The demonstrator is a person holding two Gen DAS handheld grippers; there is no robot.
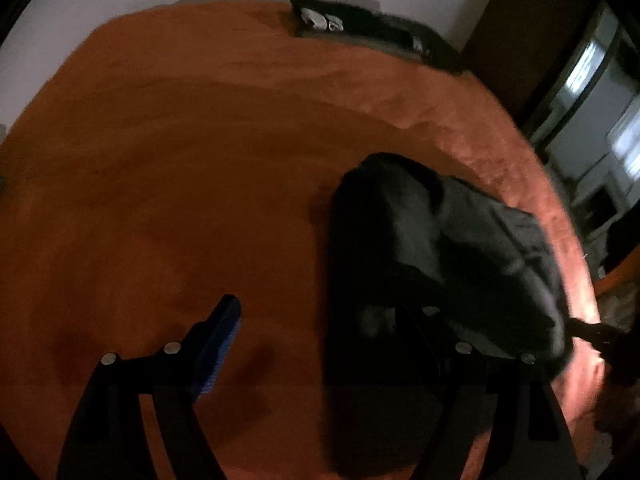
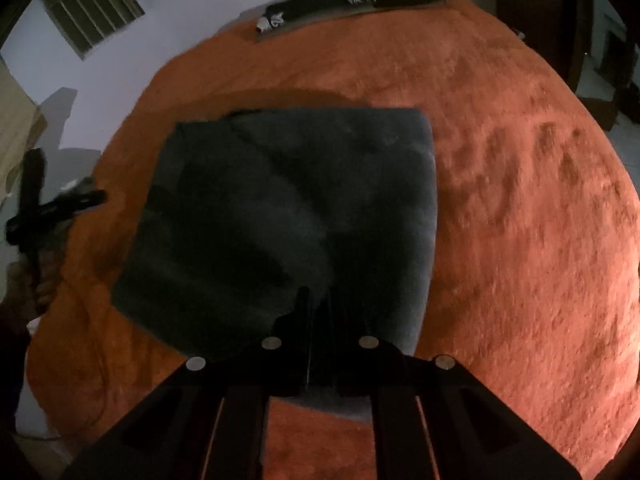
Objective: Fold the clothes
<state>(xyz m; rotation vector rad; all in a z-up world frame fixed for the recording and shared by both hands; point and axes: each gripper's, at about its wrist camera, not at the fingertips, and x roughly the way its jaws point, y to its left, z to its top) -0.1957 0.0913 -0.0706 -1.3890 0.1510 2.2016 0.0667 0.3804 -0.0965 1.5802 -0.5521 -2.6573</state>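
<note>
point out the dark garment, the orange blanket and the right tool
dark garment (image 2: 296,200), right wrist view, middle of the folded cloth
orange blanket (image 2: 520,220), right wrist view, bare plush area right of the garment
right tool (image 2: 334,308), right wrist view, between its closed fingertips on the garment's near edge

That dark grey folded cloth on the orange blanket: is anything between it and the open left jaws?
Nothing visible. The dark grey folded cloth lies just beside the open left gripper, with only bare orange fleece blanket between them.
</note>
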